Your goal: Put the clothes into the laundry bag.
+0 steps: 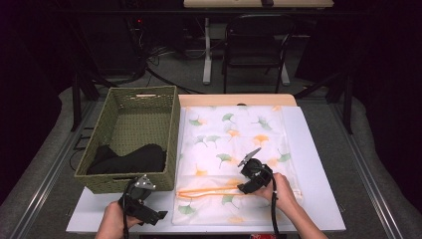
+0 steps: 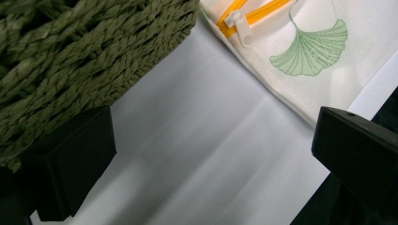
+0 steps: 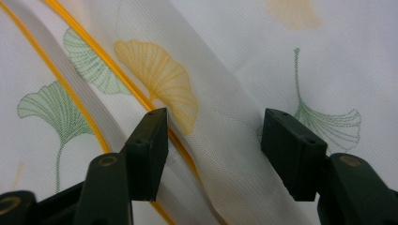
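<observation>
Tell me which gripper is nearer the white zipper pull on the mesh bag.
Left. The left gripper sits just beside the zipper pull; the right gripper is farther along the orange zipper.

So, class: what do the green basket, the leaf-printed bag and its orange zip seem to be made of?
Basket: twisted, woven fibre, probably seagrass or paper cord; matt, with rope-like strands in the left gripper view.
Bag: thin, fine mesh fabric, likely synthetic; semi-sheer, with a visible weave and soft folds.
Zip: orange fabric tape with a white pull, seemingly plastic; smooth, slightly glossy.

Dark room; black chair (image 1: pixel 256 42) beyond table; grey floor (image 1: pixel 45 164).
</observation>
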Tool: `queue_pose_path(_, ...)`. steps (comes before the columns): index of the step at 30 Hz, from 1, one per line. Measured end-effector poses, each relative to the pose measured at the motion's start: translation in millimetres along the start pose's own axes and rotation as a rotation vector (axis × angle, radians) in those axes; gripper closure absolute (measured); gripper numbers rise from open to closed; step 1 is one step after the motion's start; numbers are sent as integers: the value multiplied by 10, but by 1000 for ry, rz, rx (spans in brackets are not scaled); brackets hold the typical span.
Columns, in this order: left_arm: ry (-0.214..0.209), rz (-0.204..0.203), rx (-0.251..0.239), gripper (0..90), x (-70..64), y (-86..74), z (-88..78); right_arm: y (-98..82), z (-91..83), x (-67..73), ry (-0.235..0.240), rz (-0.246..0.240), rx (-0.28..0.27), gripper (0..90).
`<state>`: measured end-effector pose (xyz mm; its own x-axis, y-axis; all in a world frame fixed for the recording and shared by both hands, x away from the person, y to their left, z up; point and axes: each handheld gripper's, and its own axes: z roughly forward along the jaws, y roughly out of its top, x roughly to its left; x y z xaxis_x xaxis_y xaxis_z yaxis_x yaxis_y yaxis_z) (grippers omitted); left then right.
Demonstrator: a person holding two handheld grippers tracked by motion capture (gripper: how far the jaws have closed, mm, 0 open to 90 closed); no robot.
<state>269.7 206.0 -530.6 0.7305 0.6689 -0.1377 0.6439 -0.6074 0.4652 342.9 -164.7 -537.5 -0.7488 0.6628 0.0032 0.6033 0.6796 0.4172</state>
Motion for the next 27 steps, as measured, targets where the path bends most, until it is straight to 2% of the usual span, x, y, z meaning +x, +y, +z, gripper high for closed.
queue_pose_path(3, -5, -9, -1, 3, -4, -5, 0, 15, -1, -1, -2, -5, 13, 429)
queue_pose_path(10, -4, -5, 1, 2, 3, 2, 7, -18, -14, -23, -5, 7, -12, 485)
queue_pose_path(15, -2, -6, 0, 2, 7, 0, 2, -71, -28, -81, -7, 43, -56, 607)
queue_pose_path(18, -8, -15, -5, 2, 14, -5, 2, -79, -27, -95, -6, 52, -67, 648)
queue_pose_path(27, -14, -10, -4, 2, 16, -3, 3, -76, -27, -81, -23, 57, -74, 695)
